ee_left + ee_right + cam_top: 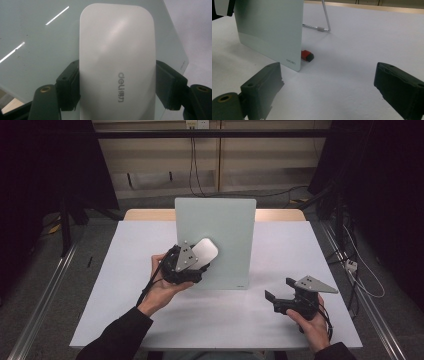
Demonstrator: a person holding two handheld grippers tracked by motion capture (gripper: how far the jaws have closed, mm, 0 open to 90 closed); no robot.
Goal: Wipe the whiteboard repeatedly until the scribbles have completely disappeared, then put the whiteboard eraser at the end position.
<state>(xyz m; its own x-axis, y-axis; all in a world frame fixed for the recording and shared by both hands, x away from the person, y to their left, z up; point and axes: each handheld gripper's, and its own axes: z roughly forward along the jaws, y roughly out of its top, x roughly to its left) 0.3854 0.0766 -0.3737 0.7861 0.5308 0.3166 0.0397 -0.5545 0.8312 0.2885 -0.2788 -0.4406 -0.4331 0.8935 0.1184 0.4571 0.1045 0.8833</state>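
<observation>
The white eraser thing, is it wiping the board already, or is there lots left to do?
Done: the left gripper is shut on the white eraser and has it up against the pale green board. In hand: holding it at the board's lower left part. No wiped marks can be made out, so how much wiping remains is unclear. The right gripper waits open, holding nothing. A small red and black thing lies behind the board.

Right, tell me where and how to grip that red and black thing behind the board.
Grip the small red and black piece across its narrow width with the open right gripper, coming from above on the board's right edge side: it lies flat on the table, close behind the board.
</observation>
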